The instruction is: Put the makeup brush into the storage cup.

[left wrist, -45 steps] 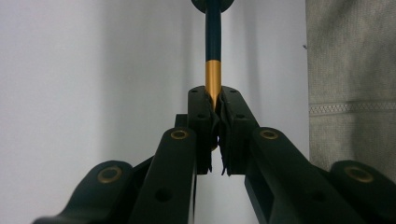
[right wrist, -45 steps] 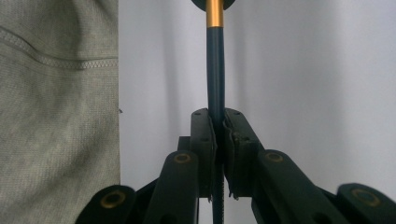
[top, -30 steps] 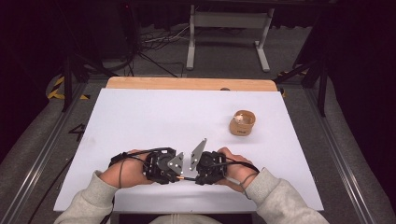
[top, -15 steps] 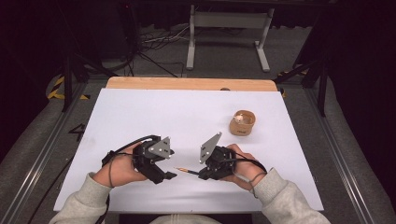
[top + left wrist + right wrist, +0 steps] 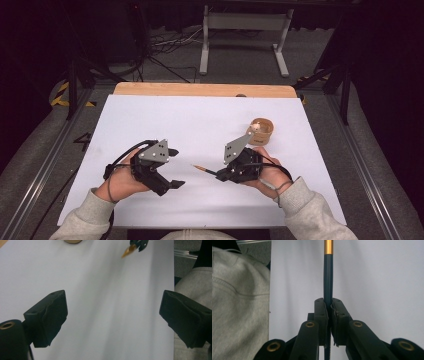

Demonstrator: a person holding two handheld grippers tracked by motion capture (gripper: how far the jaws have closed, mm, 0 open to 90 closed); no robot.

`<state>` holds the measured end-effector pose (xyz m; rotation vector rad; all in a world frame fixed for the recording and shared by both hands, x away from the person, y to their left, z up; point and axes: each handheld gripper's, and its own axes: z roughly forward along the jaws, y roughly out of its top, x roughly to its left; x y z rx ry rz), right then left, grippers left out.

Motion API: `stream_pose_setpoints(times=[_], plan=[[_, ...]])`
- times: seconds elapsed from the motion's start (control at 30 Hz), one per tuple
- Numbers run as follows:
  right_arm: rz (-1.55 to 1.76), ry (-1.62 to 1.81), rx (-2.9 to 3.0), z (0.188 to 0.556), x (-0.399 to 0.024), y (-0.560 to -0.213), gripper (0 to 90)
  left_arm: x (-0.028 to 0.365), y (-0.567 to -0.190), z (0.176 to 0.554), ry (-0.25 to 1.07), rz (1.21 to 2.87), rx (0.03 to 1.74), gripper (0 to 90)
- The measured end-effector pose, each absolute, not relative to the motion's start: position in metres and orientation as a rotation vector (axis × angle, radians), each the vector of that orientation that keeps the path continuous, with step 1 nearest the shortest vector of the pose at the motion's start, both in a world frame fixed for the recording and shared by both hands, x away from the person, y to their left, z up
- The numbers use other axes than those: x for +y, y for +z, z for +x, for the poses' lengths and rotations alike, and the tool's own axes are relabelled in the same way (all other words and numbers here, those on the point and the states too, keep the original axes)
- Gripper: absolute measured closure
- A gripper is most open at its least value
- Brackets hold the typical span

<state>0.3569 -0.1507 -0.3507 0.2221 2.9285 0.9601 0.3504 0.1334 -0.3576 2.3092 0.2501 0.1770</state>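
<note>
Between the right tongs (image 5: 329,308), a clamped brush (image 5: 328,277), left tongs (image 5: 171,167) apart.

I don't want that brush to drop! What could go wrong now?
Only the right gripper is pinching the thin dark brush with the gold band, by its handle. The left gripper has just been opening and has nothing between its jaws, so the brush might tilt or slip. The brush tip sticks out towards the left gripper and could bump it. The small round wooden cup sits close behind the right gripper and might get knocked.
</note>
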Motion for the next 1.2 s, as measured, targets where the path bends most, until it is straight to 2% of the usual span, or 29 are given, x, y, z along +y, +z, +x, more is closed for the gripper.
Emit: stream_pose_setpoints(times=[0.27, 0.67, 1.07, 1.2], plan=[[0.275, 1.070, 2.855, 0.360, -0.157, -0.342, 84.2, 0.141, -0.369, 0.351, 0.160, 2.258, 0.290, 7.2], [0.377, 1.244, 2.681, 0.369, -0.168, -0.331, 84.1, 0.158, -0.379, 0.349, 0.264, 2.104, 0.341, 0.5], [0.480, 1.376, 2.460, 0.377, -0.184, -0.328, 84.0, 0.175, -0.395, 0.350, 0.167, 1.948, 0.397, 0.3], [0.541, 1.440, 2.351, 0.381, -0.193, -0.330, 84.0, 0.177, -0.401, 0.347, 0.206, 1.932, 0.479, 0.2]])
